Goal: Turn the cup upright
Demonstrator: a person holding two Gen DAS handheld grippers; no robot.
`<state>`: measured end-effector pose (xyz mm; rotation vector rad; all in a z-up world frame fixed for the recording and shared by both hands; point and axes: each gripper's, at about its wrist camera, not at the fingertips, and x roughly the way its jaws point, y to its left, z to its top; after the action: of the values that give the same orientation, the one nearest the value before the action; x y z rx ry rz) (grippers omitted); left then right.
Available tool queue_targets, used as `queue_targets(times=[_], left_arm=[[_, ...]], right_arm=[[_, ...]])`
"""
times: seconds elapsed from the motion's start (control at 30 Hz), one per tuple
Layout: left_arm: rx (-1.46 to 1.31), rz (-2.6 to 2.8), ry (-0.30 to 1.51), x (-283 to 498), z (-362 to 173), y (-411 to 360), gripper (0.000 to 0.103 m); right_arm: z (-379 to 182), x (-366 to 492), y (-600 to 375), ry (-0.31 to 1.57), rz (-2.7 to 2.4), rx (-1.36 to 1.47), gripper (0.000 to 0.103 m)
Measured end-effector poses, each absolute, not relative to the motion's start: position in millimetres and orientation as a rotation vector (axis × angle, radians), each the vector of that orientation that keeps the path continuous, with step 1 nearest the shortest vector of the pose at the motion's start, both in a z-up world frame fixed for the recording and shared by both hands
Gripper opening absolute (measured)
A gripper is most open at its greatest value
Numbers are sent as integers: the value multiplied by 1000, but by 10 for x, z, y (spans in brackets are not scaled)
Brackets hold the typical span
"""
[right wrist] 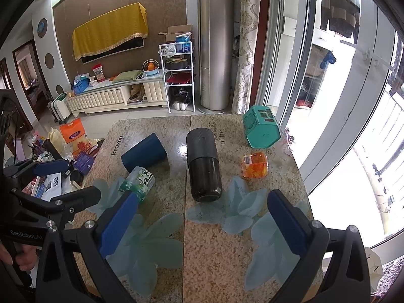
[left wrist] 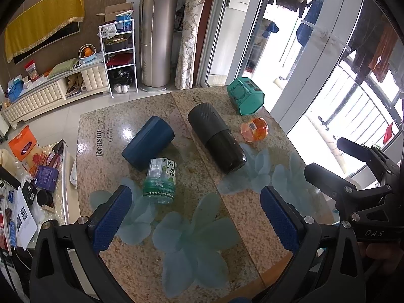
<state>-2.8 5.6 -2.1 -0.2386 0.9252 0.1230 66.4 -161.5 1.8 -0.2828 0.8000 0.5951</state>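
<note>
Here both grippers, left gripper (left wrist: pixel 194 217) and right gripper (right wrist: pixel 202 224), hover spread wide, grasping nothing, above the table (right wrist: pixel 209 265) where the black cup (right wrist: pixel 204 166) lies sideways.

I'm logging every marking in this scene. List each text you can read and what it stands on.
"Reason", "of life": table top.
"of the": table top, far half, right wrist view.
"DAS": right gripper.
"GenRoboL.AI", last letters unsure: left gripper.
Green air freshener bottle, teal box, orange jar sticker: unreadable.
</note>
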Motion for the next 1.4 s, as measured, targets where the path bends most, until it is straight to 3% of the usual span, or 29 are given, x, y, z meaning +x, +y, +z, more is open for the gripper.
queue_targets(times=[0.93,1.4], left_arm=[[-221,110,945,-15,-25,78,102],[-80,38,1072,293,-250,186,102]], right_arm=[[-75,622,-1623,818,595,-269,103],[-242,753,-1734,921,591,-230,103]])
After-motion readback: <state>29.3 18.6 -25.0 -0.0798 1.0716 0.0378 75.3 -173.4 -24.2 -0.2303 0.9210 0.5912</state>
